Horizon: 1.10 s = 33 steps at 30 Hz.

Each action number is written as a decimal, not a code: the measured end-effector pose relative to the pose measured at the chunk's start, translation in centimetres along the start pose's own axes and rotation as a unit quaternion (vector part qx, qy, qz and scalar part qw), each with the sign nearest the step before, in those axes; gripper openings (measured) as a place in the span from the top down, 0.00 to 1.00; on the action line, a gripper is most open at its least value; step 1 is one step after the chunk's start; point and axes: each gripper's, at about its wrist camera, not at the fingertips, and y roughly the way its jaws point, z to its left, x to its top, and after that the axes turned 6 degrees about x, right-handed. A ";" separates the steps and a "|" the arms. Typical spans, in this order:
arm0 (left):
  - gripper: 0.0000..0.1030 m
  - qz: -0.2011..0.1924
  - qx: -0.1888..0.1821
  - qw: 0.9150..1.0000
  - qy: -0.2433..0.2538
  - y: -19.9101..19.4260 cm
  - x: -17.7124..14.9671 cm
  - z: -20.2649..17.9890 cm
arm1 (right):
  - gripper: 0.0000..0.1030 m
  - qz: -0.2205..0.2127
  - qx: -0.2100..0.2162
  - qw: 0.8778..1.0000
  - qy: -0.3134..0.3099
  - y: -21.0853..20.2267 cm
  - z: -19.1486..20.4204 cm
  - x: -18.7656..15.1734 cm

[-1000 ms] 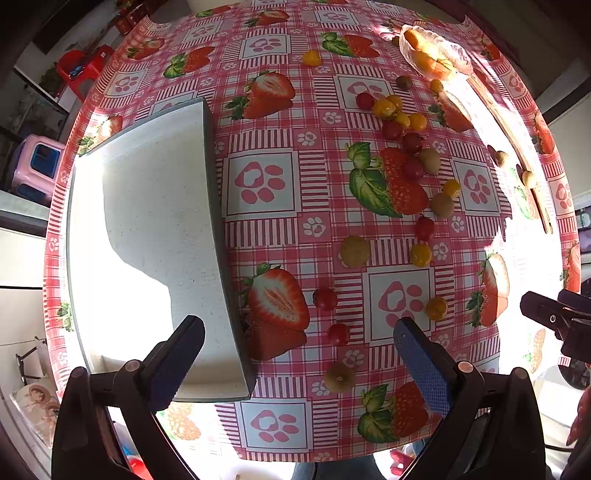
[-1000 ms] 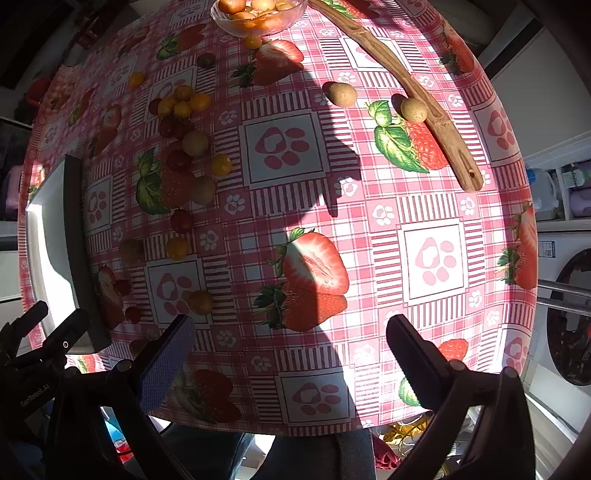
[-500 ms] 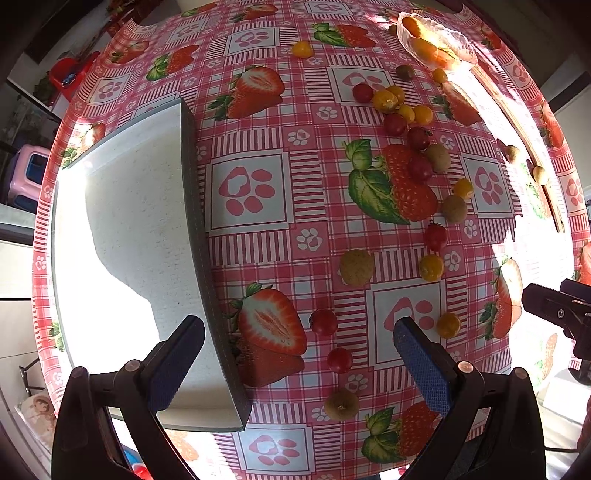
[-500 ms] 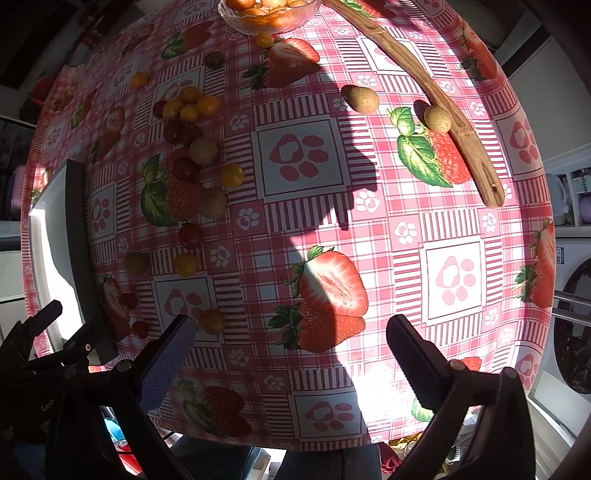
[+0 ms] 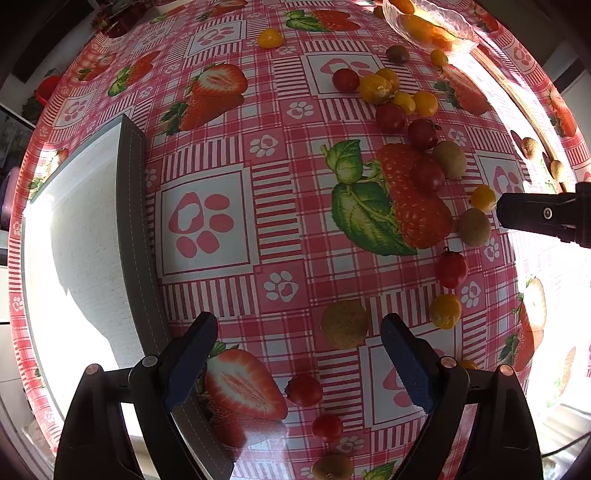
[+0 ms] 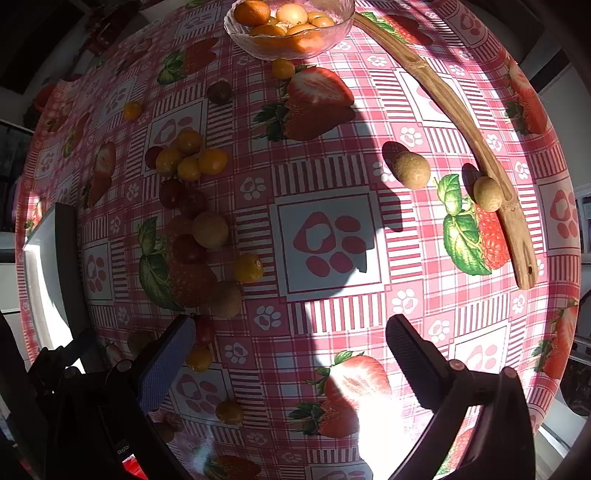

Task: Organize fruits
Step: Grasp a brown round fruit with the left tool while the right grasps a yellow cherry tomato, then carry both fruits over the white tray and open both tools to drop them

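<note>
Many small fruits lie loose on a strawberry-print tablecloth: red cherry tomatoes (image 5: 450, 268), yellow ones (image 5: 445, 311) and brown round fruits (image 5: 344, 324). My left gripper (image 5: 295, 363) is open and empty, low over the cloth, with a red tomato (image 5: 304, 390) between its fingers and the brown fruit just ahead. My right gripper (image 6: 291, 354) is open and empty over bare cloth; a fruit cluster (image 6: 192, 158) lies to its left. A glass bowl (image 6: 288, 26) of orange fruit stands at the far edge.
A white tray with a grey rim (image 5: 133, 236) lies at the left, also in the right wrist view (image 6: 66, 266). A curved wooden stick (image 6: 472, 147) lies at the right with two brown fruits (image 6: 412, 170) beside it. The right gripper's finger (image 5: 535, 216) shows in the left wrist view.
Both grippers have moved forward and lower over the table; the fruits look larger and closer. Both stayed open and nothing was picked up.
</note>
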 end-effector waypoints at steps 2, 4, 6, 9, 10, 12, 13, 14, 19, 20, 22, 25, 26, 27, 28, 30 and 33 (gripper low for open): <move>0.29 0.003 0.000 1.000 0.003 0.5 -0.1 -0.5 | 0.03 0.001 0.001 1.000 -0.002 0.8 0.3 0.7; 0.30 0.004 -0.013 1.000 -0.006 0.8 0.0 -0.3 | 0.15 0.004 0.002 1.000 -0.004 1.5 0.7 1.3; 0.30 0.003 -0.012 1.000 -0.009 0.7 0.2 -0.5 | 0.28 0.010 0.011 1.000 -0.002 2.3 1.1 1.7; 0.44 0.000 -0.022 1.000 -0.010 0.5 -0.3 -1.4 | 0.39 0.007 0.002 1.000 -0.015 2.7 2.2 1.9; 0.48 -0.002 -0.021 1.000 -0.007 0.3 -0.4 -1.7 | 0.47 0.006 -0.005 1.000 -0.024 2.8 2.7 1.9; 0.70 -0.006 -0.026 1.000 -0.002 0.1 -0.5 -2.5 | 0.64 0.007 -0.006 0.999 -0.033 2.9 3.2 1.8; 0.75 -0.009 -0.026 1.000 0.000 -0.1 -0.5 -2.9 | 0.80 0.010 0.000 0.999 -0.035 3.0 3.4 1.8; 0.75 -0.008 -0.027 1.000 0.000 -0.2 -0.5 -3.1 | 0.79 0.010 0.001 0.999 -0.033 3.0 3.5 1.7; 0.75 -0.016 -0.088 0.995 -0.049 -1.4 -0.8 -1.4 | 0.79 0.003 0.025 1.000 -0.014 1.9 1.9 0.9; 0.75 -0.021 -0.095 0.994 -0.056 -1.8 -0.9 -1.1 | 0.79 0.000 0.029 0.999 -0.014 1.5 1.9 0.8; 0.75 -0.031 -0.102 0.992 -0.068 -2.7 -1.4 0.3 | 0.79 -0.005 0.035 0.999 -0.020 0.8 2.0 0.6; 0.75 -0.039 -0.104 0.991 -0.079 -3.9 -1.7 1.6 | 0.79 -0.010 0.047 0.998 -0.028 -0.4 2.4 0.3; 0.75 -0.041 -0.103 0.990 -0.084 -4.2 -1.9 2.1 | 0.79 -0.012 0.050 0.998 -0.031 -0.8 2.7 0.1; 0.75 -0.043 -0.102 0.990 -0.089 -4.5 -2.0 2.6 | 0.79 -0.014 0.053 0.998 -0.033 -1.0 2.8 0.2; 0.75 -0.045 -0.101 0.989 -0.096 -4.9 -2.2 3.2 | 0.79 -0.015 0.057 0.998 -0.037 -1.3 3.1 0.1; 0.75 -0.050 -0.101 0.987 -0.112 -5.3 -2.7 4.6 | 0.79 -0.017 0.062 0.997 -0.047 -1.9 4.3 -0.3; 0.75 -0.056 -0.090 0.986 -0.131 -5.6 -3.2 6.8 | 0.79 -0.018 0.070 0.995 -0.067 -2.5 6.2 -0.5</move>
